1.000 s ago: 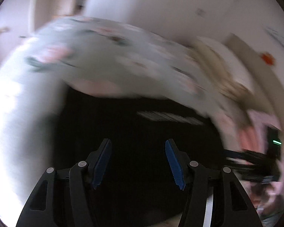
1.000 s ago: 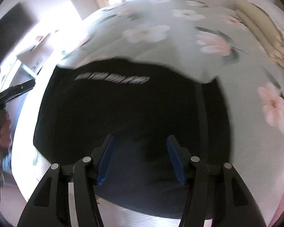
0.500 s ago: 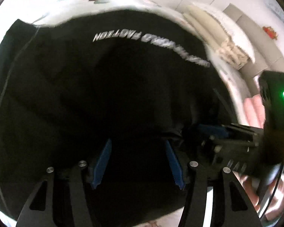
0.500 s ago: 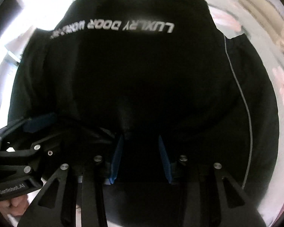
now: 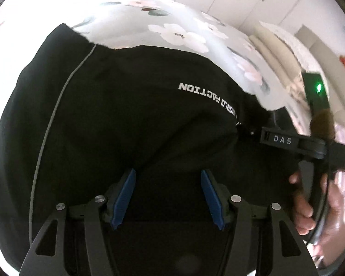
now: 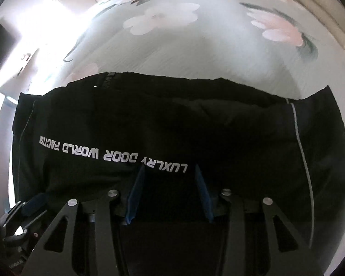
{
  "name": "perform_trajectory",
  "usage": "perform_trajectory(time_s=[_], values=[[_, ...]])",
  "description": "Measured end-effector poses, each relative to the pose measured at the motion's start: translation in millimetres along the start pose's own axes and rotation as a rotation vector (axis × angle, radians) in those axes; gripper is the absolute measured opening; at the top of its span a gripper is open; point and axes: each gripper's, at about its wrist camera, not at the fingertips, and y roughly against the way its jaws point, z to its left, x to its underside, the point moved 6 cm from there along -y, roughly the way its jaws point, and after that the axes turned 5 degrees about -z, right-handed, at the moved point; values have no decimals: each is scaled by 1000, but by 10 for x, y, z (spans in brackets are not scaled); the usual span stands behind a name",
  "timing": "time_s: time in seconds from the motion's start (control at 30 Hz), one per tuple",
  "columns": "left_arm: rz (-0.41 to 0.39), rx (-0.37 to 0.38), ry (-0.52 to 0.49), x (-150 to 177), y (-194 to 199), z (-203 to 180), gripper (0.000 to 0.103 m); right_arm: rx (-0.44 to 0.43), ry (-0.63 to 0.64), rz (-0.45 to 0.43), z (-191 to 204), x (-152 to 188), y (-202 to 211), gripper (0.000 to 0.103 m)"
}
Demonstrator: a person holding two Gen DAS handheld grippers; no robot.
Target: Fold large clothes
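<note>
A black jacket [image 6: 172, 124] with white lettering lies on the bed [image 6: 195, 46], on its flowered cover. The left tongs [image 5: 169, 197] stand about half open, and the dark cloth bunches between the blue pads [image 5: 124, 197]; whether they press it I cannot tell. The right tongs [image 6: 169, 195] are a little narrower and their jaws have just been opening, with a fold of the jacket between them. A hand [image 5: 310, 207] holds the right tongs' grip.
</note>
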Motion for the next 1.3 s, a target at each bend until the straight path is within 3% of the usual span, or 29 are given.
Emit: perform_trajectory(time_s=[0.1,0.17,0.23,0.3,0.4,0.53,0.7,0.83,0.9,0.93,1.03,1.3], values=[[2,22,-29,62,109,26,62,-27,13,0,-25,-7,29,48],[12,54,-51,-2,211,-15,62,-98,-3,-2,-83,4,193,48],[-3,43,-65,-76,340,-42,62,-146,-43,-30,-207,59,493,55],[-19,43,-57,-84,574,94,62,-184,-72,-87,-362,166,833,73],[-34,26,-2,-114,847,365,64,-139,-74,-134,-584,364,1178,85],[-64,-26,91,-131,1084,796,74,-66,-103,-111,-979,750,1399,86],[-16,-29,185,-118,954,1208,74,-81,-206,0,-1385,1202,1155,88],[1,-15,260,-149,800,1441,74,-130,-257,26,-1575,1367,989,91],[28,5,287,-160,707,1544,74,-150,-273,55,-1644,1387,896,102],[38,2,291,-151,669,1584,74,-147,-268,71,-1660,1390,850,103],[92,2,289,-137,505,1695,74,-173,-239,93,-1644,1367,750,103],[158,147,332,-187,174,1773,80,-296,-276,118,-1663,1234,529,103]])
